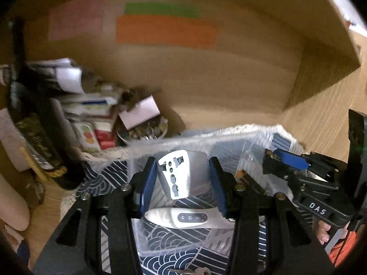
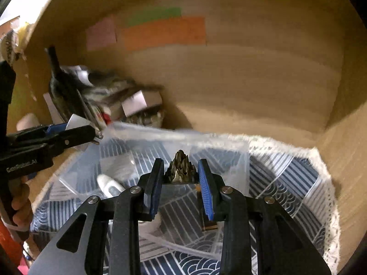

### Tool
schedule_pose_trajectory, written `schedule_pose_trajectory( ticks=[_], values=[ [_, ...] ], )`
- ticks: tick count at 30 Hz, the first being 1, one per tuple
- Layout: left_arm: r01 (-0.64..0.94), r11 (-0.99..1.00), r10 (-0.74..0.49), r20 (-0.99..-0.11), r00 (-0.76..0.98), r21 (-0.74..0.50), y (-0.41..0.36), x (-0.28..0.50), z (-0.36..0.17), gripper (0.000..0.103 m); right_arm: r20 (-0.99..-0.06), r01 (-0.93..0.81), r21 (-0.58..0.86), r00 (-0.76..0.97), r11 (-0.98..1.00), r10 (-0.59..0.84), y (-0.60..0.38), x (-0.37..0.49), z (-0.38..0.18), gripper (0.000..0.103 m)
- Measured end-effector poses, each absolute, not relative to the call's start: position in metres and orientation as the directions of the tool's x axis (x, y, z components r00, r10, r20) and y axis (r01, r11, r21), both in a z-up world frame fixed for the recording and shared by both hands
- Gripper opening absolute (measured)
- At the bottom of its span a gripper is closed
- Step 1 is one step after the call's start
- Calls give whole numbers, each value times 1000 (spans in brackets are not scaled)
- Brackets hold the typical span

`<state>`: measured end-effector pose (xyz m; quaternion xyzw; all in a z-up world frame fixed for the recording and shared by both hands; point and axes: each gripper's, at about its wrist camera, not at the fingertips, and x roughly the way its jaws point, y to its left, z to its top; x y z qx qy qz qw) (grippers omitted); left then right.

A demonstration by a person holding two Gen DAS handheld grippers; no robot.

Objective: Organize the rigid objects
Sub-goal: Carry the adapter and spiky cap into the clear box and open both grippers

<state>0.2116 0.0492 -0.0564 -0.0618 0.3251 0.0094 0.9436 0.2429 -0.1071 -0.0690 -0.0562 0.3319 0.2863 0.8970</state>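
Note:
My left gripper [image 1: 183,176] is shut on a white travel plug adapter [image 1: 181,174] and holds it above a clear plastic bin [image 1: 142,146]. A white remote-like device [image 1: 188,217] lies in the bin below it. My right gripper [image 2: 181,176] is shut on a dark metallic mountain-shaped ornament [image 2: 181,168] over the same bin [image 2: 128,130]. The right gripper also shows at the right of the left wrist view [image 1: 273,158], and the left gripper at the left of the right wrist view [image 2: 97,136].
The bin stands on a blue wave-pattern cloth [image 2: 298,178] on a wooden desk. A pile of boxes, papers and a bowl of coins [image 1: 142,130] sits at the back left. Coloured sticky notes [image 1: 165,32] hang on the wooden back wall. A key [image 1: 201,271] lies on the cloth.

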Motion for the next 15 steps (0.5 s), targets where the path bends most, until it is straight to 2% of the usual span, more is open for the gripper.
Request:
schedule_pose_trajectory(
  ticks=[7,15],
  values=[
    [-44,997,-7,-674,739,-58,41,233,-89,45,-692,-556,72,570,828,443,-100,255,-96,28],
    [-34,998,-13,-701,713,-53,40,239,-100,46,-692,-557,42,582,829,426,-96,256,-99,28]
  ],
)
